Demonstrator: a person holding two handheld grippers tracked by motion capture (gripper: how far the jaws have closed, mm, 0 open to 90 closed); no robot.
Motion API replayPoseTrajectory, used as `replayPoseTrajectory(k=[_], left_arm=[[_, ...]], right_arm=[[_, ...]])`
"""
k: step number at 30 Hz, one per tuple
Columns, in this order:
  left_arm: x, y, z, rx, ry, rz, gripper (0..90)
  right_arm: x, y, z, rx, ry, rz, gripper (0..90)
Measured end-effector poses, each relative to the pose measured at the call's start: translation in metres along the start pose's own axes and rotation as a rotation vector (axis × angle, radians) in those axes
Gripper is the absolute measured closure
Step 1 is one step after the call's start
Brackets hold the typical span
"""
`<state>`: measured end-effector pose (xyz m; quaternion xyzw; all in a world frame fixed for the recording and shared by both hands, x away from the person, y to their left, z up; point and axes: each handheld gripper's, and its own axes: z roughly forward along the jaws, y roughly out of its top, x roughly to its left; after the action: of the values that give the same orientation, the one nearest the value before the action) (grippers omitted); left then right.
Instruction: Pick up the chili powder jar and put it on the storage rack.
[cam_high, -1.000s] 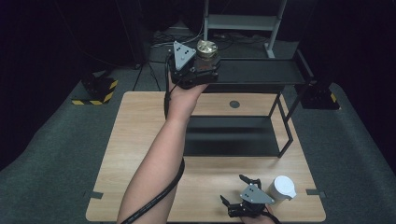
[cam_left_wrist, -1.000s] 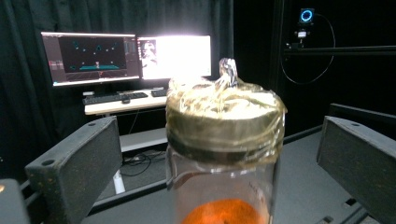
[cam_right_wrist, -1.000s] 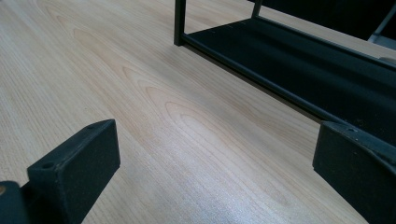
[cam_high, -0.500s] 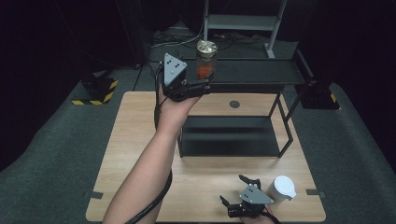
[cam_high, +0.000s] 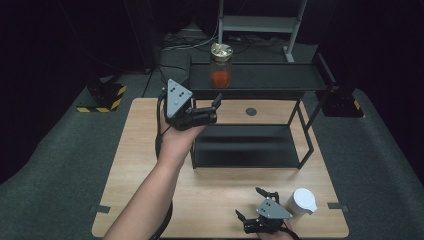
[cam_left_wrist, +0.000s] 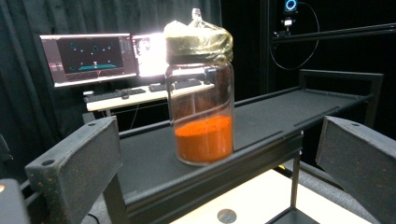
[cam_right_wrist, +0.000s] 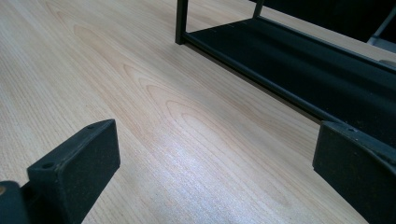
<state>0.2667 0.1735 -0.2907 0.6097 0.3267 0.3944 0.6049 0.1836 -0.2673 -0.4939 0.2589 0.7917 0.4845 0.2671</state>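
A glass jar (cam_high: 221, 65) with orange powder at its bottom and a wrapped lid stands upright on the top shelf (cam_high: 280, 77) of a black rack. In the left gripper view the jar (cam_left_wrist: 203, 112) stands apart, a short way beyond the two spread jaws. My left gripper (cam_high: 215, 108) hovers open in front of the shelf's left end, below and left of the jar, holding nothing. My right gripper (cam_high: 250, 204) rests open at the table's near edge, with bare wooden table (cam_right_wrist: 163, 107) between its jaws.
A white cup (cam_high: 304, 201) stands just right of the right gripper. The rack's lower shelf (cam_high: 250, 145) sits mid-table, and its front rail (cam_right_wrist: 261, 79) lies ahead of the right gripper. A small round plug (cam_high: 251, 111) sits in the tabletop. Monitors (cam_left_wrist: 88, 53) glow behind the rack.
The left gripper has let go of the jar and drawn back and left from the top shelf. The jar stays standing there. The right gripper has not moved.
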Motion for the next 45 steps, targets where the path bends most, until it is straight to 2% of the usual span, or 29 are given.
replayPoseTrajectory(k=[9, 20, 22, 27, 28, 29, 32, 39, 41, 45], left_arm=[[0.003, -0.014, -0.025, 0.003, 0.004, 0.0, 0.3], [0.012, -0.041, -0.054, 0.032, 0.024, -0.027, 0.3], [0.016, -0.051, -0.062, 0.04, 0.036, -0.043, 0.3], [0.02, -0.066, -0.071, 0.067, 0.046, -0.049, 0.2], [0.021, -0.073, -0.076, 0.077, 0.049, -0.053, 0.2], [0.021, -0.073, -0.076, 0.077, 0.049, -0.053, 0.2], [0.024, -0.088, -0.084, 0.099, 0.05, -0.066, 0.2], [0.023, -0.112, -0.094, 0.14, 0.053, -0.089, 0.2], [0.021, -0.124, -0.099, 0.162, 0.051, -0.119, 0.3], [0.018, -0.134, -0.104, 0.184, 0.049, -0.123, 0.2]], right_arm=[[0.001, 0.0, 0.0, 0.002, -0.001, -0.004, 0.0], [0.002, 0.0, 0.0, -0.002, -0.006, -0.014, 0.0], [0.002, 0.0, 0.0, -0.001, -0.005, -0.015, 0.0], [0.002, 0.0, 0.0, 0.0, -0.006, -0.014, 0.0], [0.003, 0.0, 0.0, 0.0, -0.006, -0.014, 0.0], [0.003, 0.0, 0.0, 0.0, -0.006, -0.014, 0.0], [0.003, 0.0, 0.0, -0.001, -0.007, -0.017, 0.0], [0.003, 0.0, 0.0, 0.0, -0.007, -0.019, 0.0], [0.003, 0.0, 0.0, 0.0, -0.008, -0.019, 0.0], [0.004, 0.0, 0.0, 0.0, -0.009, -0.022, 0.0]])
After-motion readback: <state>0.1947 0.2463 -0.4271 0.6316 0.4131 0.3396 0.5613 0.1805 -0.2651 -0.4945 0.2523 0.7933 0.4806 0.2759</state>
